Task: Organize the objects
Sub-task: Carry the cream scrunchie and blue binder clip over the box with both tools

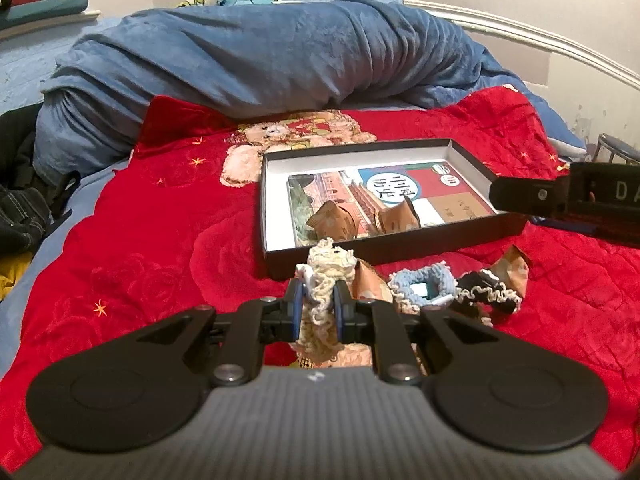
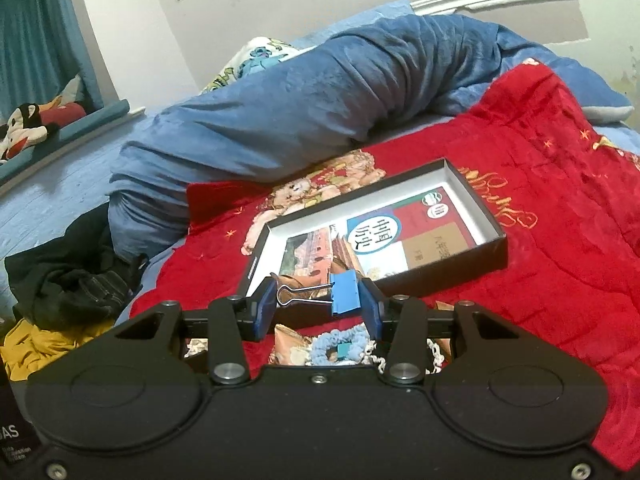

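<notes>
My left gripper (image 1: 318,300) is shut on a cream scrunchie (image 1: 330,264), held just in front of the black box's (image 1: 276,208) near wall. The box holds a book (image 1: 400,188) and two brown snack packets (image 1: 336,220). A light blue scrunchie (image 1: 424,284), a black scrunchie (image 1: 490,294) and brown packets (image 1: 514,266) lie on the red blanket to the right. My right gripper (image 2: 318,298) is shut on a blue binder clip (image 2: 342,290), held above the blue scrunchie (image 2: 340,340), near the box (image 2: 492,240). The right gripper also shows in the left wrist view (image 1: 496,194) over the box's right edge.
A rolled blue duvet (image 1: 248,56) lies behind the box. Dark clothes (image 2: 76,276) and a yellow garment (image 2: 36,344) are piled at the left bed edge. A white bed frame (image 1: 520,36) runs along the far right.
</notes>
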